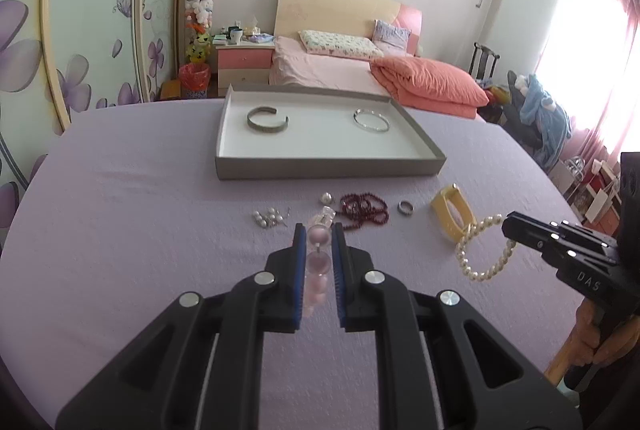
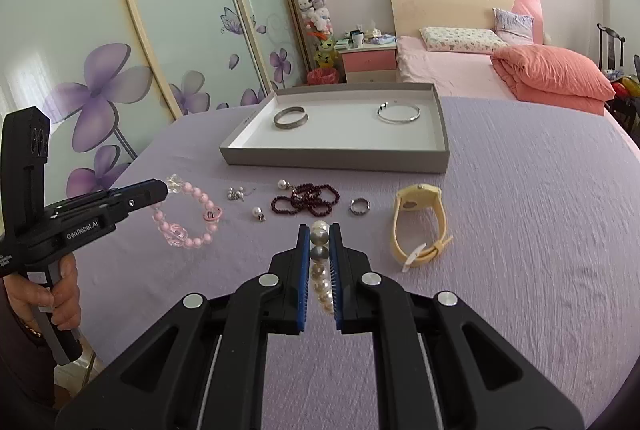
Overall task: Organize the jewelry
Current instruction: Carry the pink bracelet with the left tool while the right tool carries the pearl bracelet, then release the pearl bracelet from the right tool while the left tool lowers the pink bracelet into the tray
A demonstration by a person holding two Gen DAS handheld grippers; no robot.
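We read the row from the left. Our left tongs [image 2: 162, 190] are clamped on the pink bead bracelet [image 2: 188, 218], which hangs from them clear of the counter [image 2: 520, 230]. Next along lie a cluster of small pearl earrings [image 2: 239, 193], two single pearl pieces [image 2: 258, 213], and the dark red bead strand [image 2: 306, 199] in a loose heap. Our right tongs [image 2: 320, 234] are closed on the white pearl bracelet [image 1: 482, 250], its loop dangling below them. Past that sit a small metal ring [image 2: 359, 206] and, at the far right, the yellow watch [image 2: 418, 226] on its side.

At twelve o'clock from the row stands the shallow grey tray [image 2: 340, 160]. Inside it, the wide silver cuff [image 2: 291, 118] lies toward ten o'clock and the thin silver bangle [image 2: 399, 113] toward two o'clock, well apart.

So we judge two pieces sorted, two in hand and likely bound for the tray, and the earrings, pearl pieces, red strand, ring and watch not yet dealt with: under halfway.

The counter wears a wrinkled lilac cloth, which may snag fine chains or hooks. Around it, a wardrobe [image 2: 120, 50] with purple flower panels stands at nine o'clock, a clear tube of plush toys [image 2: 316, 18] and a pink nightstand [image 2: 370, 60] at eleven to twelve, a bed [image 2: 460, 70] with a folded coral quilt [image 2: 556, 74] at one, and a bright pink-curtained window [image 1: 592, 50] at three.
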